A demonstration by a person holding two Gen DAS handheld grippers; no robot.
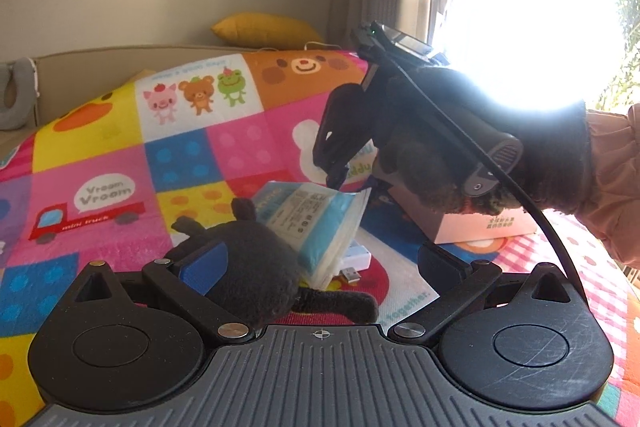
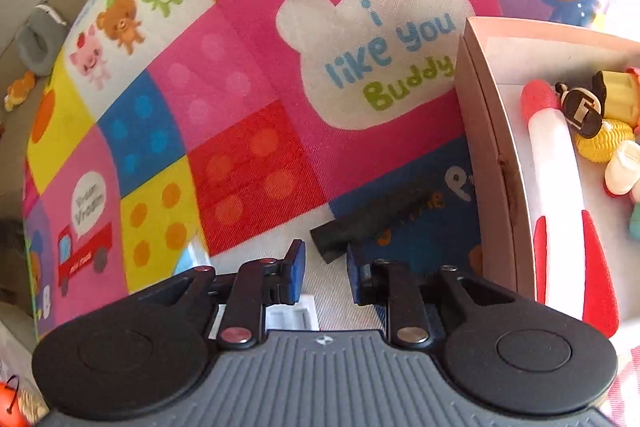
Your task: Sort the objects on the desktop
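A black plush toy (image 1: 248, 267) lies on the colourful patchwork cloth (image 1: 120, 155) between the wide-apart fingers of my left gripper (image 1: 320, 259), close to the blue left pad and not pressed. A blue-and-white tissue pack (image 1: 316, 223) leans against it. My right gripper (image 1: 334, 181), in a black-gloved hand, points down with its tip at the pack's upper corner. In the right wrist view my right gripper (image 2: 326, 263) has a narrow gap, and the near end of a black, blurred stick-like thing (image 2: 360, 223) sits between its pads.
An open pink-white box (image 2: 476, 147) stands right of the right gripper and holds a red-and-white toy (image 2: 552, 163) and small yellow figures (image 2: 600, 123). A white plug-like block (image 1: 356, 259) lies beside the tissue pack. A sofa with a yellow cushion (image 1: 264, 29) is behind.
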